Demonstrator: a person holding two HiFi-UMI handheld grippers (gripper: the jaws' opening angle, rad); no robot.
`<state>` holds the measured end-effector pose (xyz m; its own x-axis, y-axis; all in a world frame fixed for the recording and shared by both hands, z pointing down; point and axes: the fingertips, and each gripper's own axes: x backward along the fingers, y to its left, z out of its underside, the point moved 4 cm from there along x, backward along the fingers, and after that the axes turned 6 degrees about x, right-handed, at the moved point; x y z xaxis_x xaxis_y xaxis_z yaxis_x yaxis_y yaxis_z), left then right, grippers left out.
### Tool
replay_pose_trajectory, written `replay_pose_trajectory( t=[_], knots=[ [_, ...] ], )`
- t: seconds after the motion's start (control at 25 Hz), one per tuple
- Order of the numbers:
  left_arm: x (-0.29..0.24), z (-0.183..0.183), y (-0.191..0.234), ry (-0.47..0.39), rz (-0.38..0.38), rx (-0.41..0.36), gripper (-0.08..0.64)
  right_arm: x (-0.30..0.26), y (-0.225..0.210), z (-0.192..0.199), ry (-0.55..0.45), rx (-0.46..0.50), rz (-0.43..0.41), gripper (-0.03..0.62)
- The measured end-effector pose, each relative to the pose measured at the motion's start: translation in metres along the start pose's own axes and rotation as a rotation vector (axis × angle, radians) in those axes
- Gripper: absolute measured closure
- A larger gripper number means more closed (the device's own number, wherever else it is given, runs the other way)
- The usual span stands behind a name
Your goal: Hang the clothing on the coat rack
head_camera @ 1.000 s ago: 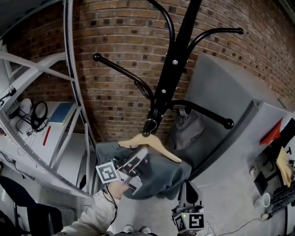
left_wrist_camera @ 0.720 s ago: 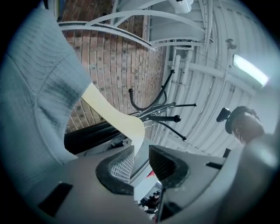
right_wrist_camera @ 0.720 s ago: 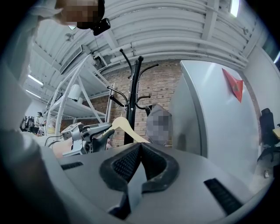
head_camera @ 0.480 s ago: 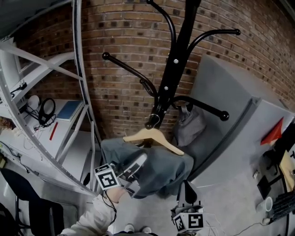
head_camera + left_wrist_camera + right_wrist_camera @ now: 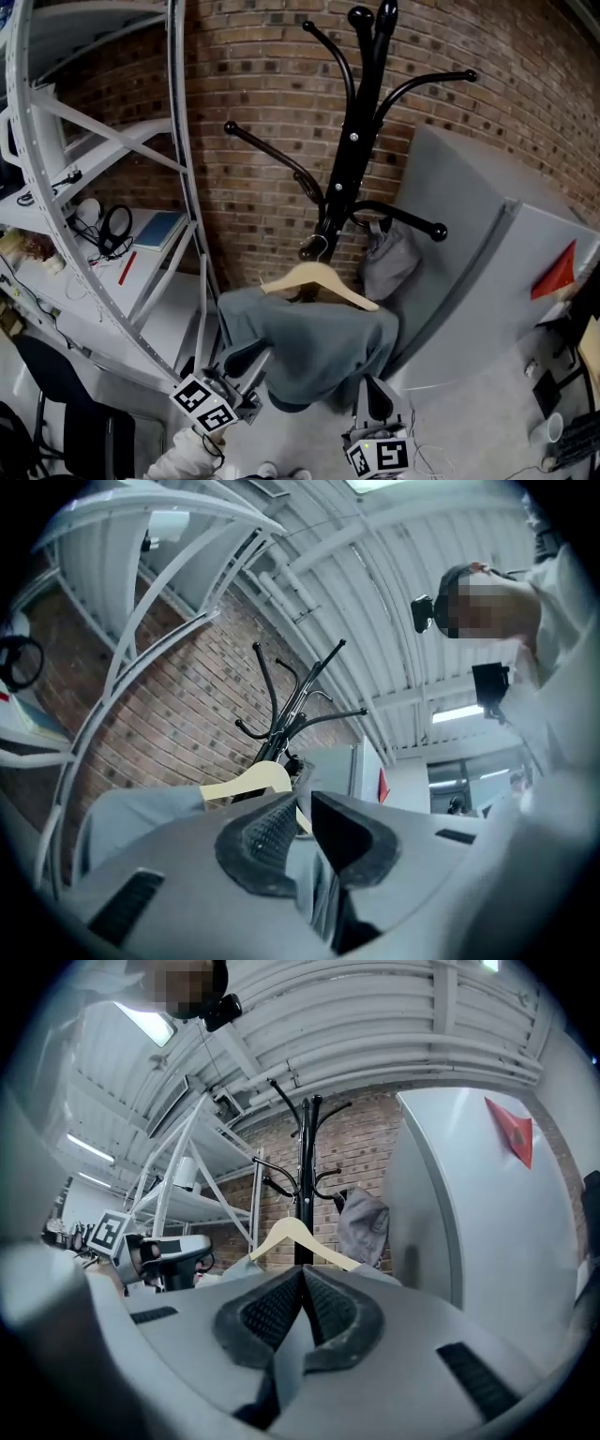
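A black coat rack [image 5: 354,141] stands against the brick wall. A wooden hanger [image 5: 321,279] hangs from it at the pole, and a grey garment [image 5: 314,342] is draped over the hanger. My left gripper [image 5: 255,359] is low at the garment's lower left edge, its jaws a narrow gap apart; the hanger [image 5: 248,782] shows just past them. My right gripper [image 5: 375,392] is below the garment's right side, shut with nothing in it. From there the hanger [image 5: 298,1237] and the rack pole [image 5: 304,1162] lie straight ahead.
White metal shelving [image 5: 112,178] with headphones [image 5: 114,225] fills the left. A grey bag [image 5: 389,258] hangs on a right arm of the rack. A tall grey cabinet [image 5: 478,253] with a red triangle [image 5: 553,272] stands to the right.
My left gripper has dropped down and to the left, off the front of the garment to its lower edge. The garment stays on the hanger. The right gripper has barely moved.
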<state>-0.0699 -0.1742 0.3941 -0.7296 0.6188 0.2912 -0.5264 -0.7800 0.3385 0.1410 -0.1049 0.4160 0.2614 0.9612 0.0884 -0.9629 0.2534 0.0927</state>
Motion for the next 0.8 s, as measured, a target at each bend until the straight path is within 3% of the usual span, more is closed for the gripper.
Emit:
replay_pose_trajectory(
  t=[0.16, 0.48, 0.8],
  knots=[
    [0.026, 0.005, -0.005, 0.004, -0.089, -0.058, 0.515, 0.007, 0.006, -0.001, -0.003, -0.014, -0.048, 0.571],
    [0.051, 0.011, -0.031, 0.019, -0.233, -0.245, 0.542, 0.025, 0.012, 0.007, 0.013, -0.049, -0.083, 0.571],
    [0.056, 0.02, -0.029, 0.025, -0.342, -0.27, 0.551, 0.029, 0.01, 0.016, 0.018, -0.04, -0.099, 0.571]
  ],
)
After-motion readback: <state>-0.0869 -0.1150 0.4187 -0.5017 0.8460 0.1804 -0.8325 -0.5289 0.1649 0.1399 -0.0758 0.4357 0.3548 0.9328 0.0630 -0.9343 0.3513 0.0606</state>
